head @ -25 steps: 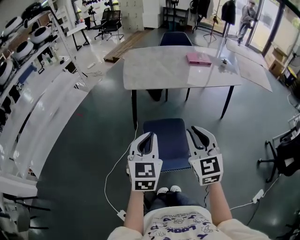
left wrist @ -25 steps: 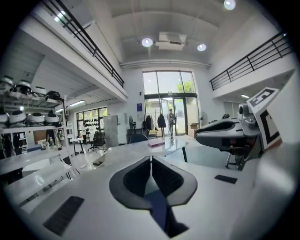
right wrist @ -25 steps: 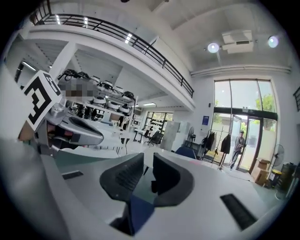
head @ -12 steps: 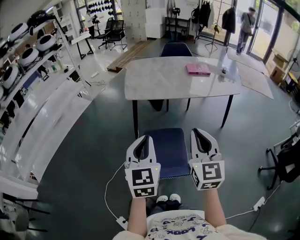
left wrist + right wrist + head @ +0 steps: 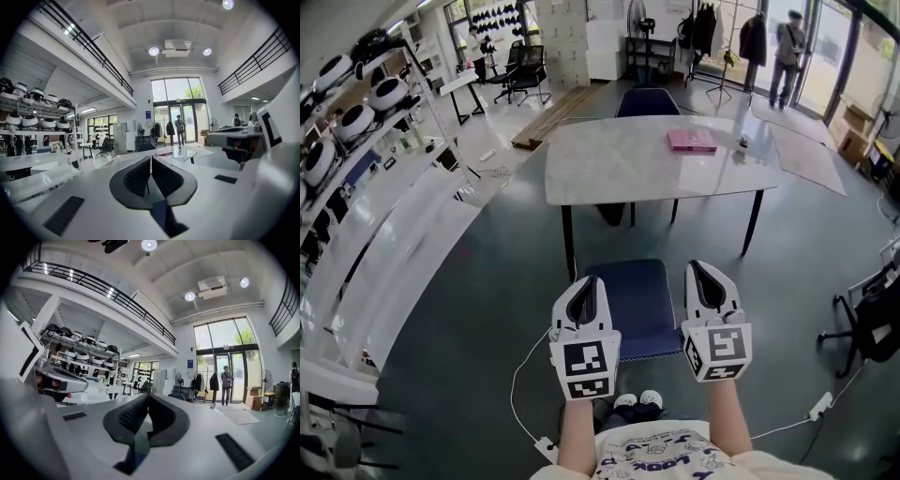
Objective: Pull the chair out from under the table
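Navy padded chair (image 5: 642, 300): rigid, fairly heavy, I judge; I'd grip near edge. Left gripper (image 5: 589, 284), right gripper (image 5: 701, 272): jaws together, empty.

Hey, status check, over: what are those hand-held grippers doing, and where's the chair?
Left hand-held gripper shut, empty; right hand-held gripper just closed, empty. Chair clear of the table, between the two, not gripped. White cable on floor to its left.

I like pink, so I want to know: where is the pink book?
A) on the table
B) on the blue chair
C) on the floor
A: the pink book lies flat on the light table, toward its far right part.
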